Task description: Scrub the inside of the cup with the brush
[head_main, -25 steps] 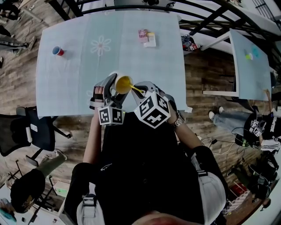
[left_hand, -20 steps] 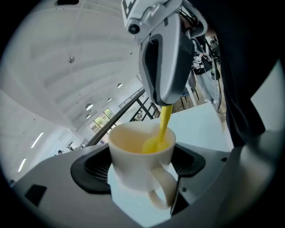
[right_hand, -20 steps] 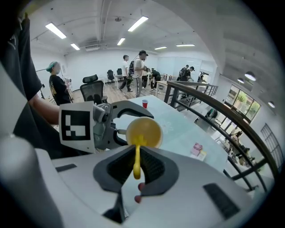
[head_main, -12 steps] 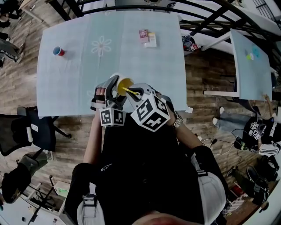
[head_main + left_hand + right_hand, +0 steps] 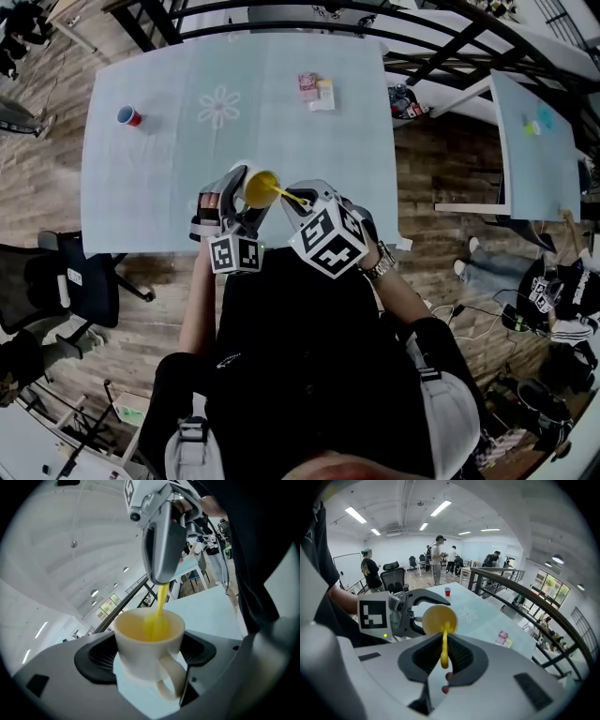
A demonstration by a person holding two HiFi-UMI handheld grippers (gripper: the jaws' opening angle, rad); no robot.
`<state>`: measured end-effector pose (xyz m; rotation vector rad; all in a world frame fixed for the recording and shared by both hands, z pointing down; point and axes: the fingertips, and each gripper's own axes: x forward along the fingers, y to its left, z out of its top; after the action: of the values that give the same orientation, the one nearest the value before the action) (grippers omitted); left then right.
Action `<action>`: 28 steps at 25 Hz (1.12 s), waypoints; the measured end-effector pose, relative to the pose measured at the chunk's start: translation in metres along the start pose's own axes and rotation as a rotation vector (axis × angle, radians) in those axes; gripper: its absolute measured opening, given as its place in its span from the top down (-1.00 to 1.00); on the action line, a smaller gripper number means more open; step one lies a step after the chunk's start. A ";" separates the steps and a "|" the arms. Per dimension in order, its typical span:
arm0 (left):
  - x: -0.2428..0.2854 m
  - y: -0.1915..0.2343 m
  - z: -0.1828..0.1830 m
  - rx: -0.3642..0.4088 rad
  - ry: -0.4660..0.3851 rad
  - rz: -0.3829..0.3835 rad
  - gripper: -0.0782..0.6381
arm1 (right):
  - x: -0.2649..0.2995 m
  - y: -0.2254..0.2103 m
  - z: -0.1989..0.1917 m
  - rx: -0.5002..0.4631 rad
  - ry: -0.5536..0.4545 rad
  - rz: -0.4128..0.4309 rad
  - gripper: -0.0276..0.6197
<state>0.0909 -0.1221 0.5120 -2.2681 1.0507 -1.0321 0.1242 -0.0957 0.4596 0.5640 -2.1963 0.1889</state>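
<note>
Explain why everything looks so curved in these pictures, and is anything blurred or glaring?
Head view: a wide lens bows the table edges; light is even, shadows soft. Left gripper view: dark rounded corners, cup sharp, the brush inside it looks smeared. Right gripper view: same round frame, ceiling lights bright but nothing washed out.

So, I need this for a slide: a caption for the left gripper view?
Left gripper grips a white cup; right gripper's yellow brush dips inside it.
</note>
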 end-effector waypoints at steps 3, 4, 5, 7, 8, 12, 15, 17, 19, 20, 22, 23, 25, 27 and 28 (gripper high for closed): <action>0.000 0.004 -0.004 -0.004 0.008 0.014 -0.34 | -0.001 0.009 -0.002 -0.016 0.008 0.023 0.80; 0.000 0.004 -0.005 -0.004 0.013 0.013 -0.34 | -0.002 0.011 -0.002 -0.020 0.006 0.031 0.80; -0.001 0.003 -0.006 -0.003 0.018 0.011 -0.34 | -0.002 0.015 0.000 -0.023 0.002 0.041 0.80; -0.001 0.000 -0.006 -0.006 0.016 0.006 -0.34 | -0.004 0.022 0.006 -0.025 -0.016 0.067 0.80; -0.002 -0.002 -0.005 -0.008 0.013 0.002 -0.34 | -0.006 0.026 0.009 -0.026 -0.027 0.078 0.80; -0.002 -0.012 0.002 0.004 0.006 -0.019 -0.34 | -0.011 0.027 0.021 -0.043 -0.061 0.071 0.80; -0.003 -0.014 0.005 -0.004 -0.001 -0.020 -0.34 | -0.013 0.018 0.023 -0.042 -0.068 0.039 0.80; -0.005 -0.014 0.006 0.002 -0.001 -0.018 -0.34 | -0.013 0.009 0.019 -0.031 -0.063 0.012 0.80; -0.006 -0.013 0.006 0.003 -0.001 -0.016 -0.34 | -0.013 0.000 0.015 -0.012 -0.057 -0.002 0.79; -0.006 -0.012 0.005 0.002 -0.001 -0.014 -0.34 | -0.013 -0.003 0.014 0.000 -0.056 0.002 0.79; -0.006 -0.010 0.004 0.001 0.002 -0.012 -0.34 | -0.012 -0.004 0.011 0.017 -0.051 0.010 0.79; -0.006 -0.009 0.003 0.003 0.004 -0.009 -0.34 | -0.011 -0.003 0.009 0.016 -0.043 0.010 0.80; -0.006 -0.006 0.001 0.008 0.011 -0.003 -0.34 | -0.008 0.000 0.004 -0.001 -0.017 0.008 0.80; -0.006 -0.003 -0.002 0.008 0.019 0.003 -0.34 | -0.006 0.004 -0.002 -0.015 0.004 0.015 0.80; -0.005 -0.002 -0.003 0.007 0.021 0.006 -0.34 | -0.006 0.005 -0.004 -0.017 0.009 0.021 0.80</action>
<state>0.0876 -0.1167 0.5128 -2.2513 1.0602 -1.0581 0.1279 -0.0875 0.4575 0.5302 -2.1941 0.1830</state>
